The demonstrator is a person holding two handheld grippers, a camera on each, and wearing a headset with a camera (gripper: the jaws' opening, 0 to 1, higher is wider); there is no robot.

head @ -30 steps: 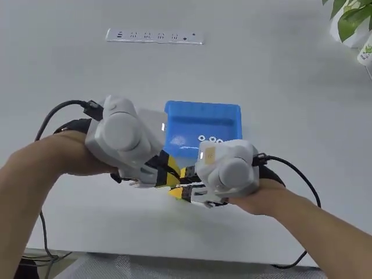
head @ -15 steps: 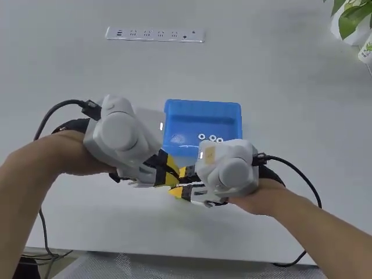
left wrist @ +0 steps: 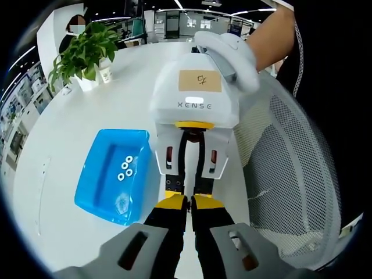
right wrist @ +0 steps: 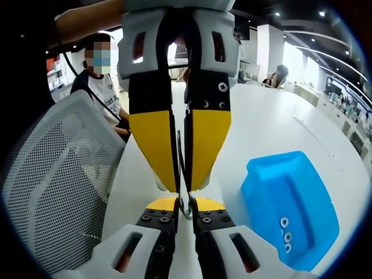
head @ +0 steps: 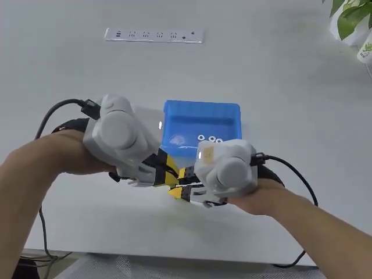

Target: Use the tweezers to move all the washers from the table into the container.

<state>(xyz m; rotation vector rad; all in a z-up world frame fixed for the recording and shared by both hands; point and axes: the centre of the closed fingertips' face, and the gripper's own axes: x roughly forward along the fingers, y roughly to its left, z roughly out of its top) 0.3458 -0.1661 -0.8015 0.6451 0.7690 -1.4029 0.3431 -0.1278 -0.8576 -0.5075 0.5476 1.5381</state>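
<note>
— since the two grippers meet nose to nose, which one has the tool?
— start at the left gripper. its yellow pads are pressed nearly together. in the right gripper view a thin metal strip, which i take for the tweezers, runs between them, so i'd call it clamped on them. the right gripper has its jaws drawn close about the strip's curved end; whether they pinch it i cannot tell.
— and how do the tweezers lie?
— lengthwise along both jaw pairs, on the line from one gripper to the other, so across the person's front in the head view. the curved end at the right gripper looks like the joined tail, which would put the points up inside the left gripper. that's a guess, since the points are hidden.
— where's the container from there?
— the blue container sits on the table just beyond the meeting tips, off to one side of the tweezers' axis, about as near one hand as the other. a few washers lie in it. reaching it would mean swinging the tool sideways, once one gripper has sole hold.
</note>
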